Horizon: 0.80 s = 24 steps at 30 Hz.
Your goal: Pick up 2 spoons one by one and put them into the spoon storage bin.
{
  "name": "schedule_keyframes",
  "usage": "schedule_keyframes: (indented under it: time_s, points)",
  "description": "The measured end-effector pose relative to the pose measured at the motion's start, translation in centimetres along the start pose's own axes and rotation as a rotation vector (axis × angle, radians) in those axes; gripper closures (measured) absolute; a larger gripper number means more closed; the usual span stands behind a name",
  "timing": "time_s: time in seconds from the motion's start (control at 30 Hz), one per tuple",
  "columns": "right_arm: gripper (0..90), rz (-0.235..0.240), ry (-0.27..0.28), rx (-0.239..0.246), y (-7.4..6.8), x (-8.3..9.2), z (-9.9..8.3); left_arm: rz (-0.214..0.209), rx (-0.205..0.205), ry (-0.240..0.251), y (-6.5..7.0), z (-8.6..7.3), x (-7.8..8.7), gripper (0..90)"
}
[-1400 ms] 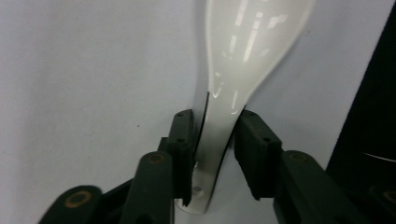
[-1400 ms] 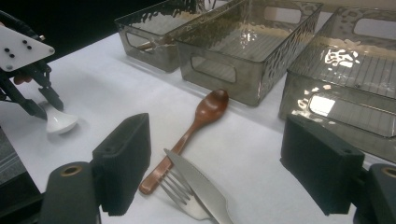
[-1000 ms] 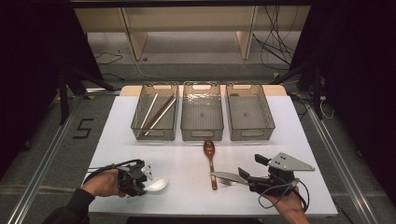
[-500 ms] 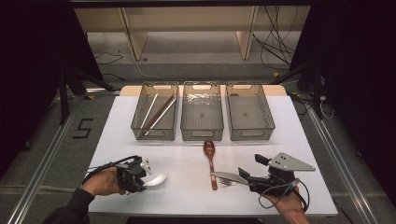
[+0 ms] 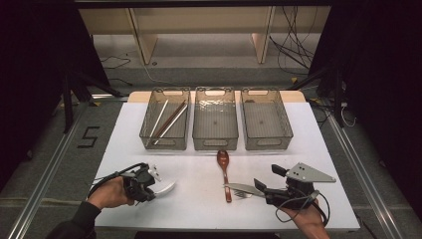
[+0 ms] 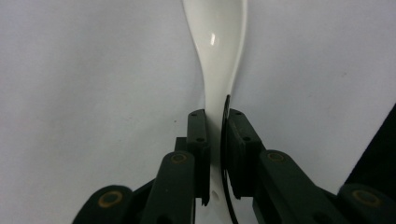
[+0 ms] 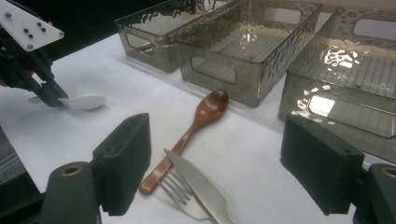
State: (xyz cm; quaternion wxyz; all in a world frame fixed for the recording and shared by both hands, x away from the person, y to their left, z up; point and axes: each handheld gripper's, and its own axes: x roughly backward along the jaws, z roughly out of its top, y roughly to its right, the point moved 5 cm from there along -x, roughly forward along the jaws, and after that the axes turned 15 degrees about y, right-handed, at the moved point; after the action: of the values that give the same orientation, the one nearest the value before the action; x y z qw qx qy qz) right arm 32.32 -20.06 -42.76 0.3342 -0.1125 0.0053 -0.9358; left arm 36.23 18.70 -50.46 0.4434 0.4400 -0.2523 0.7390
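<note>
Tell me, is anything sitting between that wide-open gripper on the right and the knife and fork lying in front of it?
Nothing visible does. The right gripper has its jaws wide apart, and the knife and fork lie on bare table just ahead of them. The wooden spoon runs alongside, its handle end under the knife.

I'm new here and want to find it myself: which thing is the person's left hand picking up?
Start at the white table, then go to its near left corner. There the left tongs pinch the handle of a white spoon. It is glossy white and lies alone, unlike the brown spoon at mid-table.
</note>
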Motion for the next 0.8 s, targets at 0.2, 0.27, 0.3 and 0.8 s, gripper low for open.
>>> schedule_keyframes:
  time_s: [0.2,0.27,0.3,0.8]
  points:
    - [25.3,0.001,0.000,-0.001,0.0,0.0,0.0,0.039,0.052,0.038,-0.8,0.2,0.6,84.8]
    - [25.4,0.000,0.001,-0.003,0.0,0.0,0.0,0.040,0.059,0.048,-0.8,0.3,0.6,84.9]
    - [25.4,0.000,0.000,-0.003,0.0,0.0,0.0,0.037,0.062,0.050,-0.9,0.4,0.7,84.9]
    - [25.4,-0.003,-0.003,-0.005,0.0,0.0,0.0,0.048,0.164,0.236,-1.3,2.2,2.3,84.9]
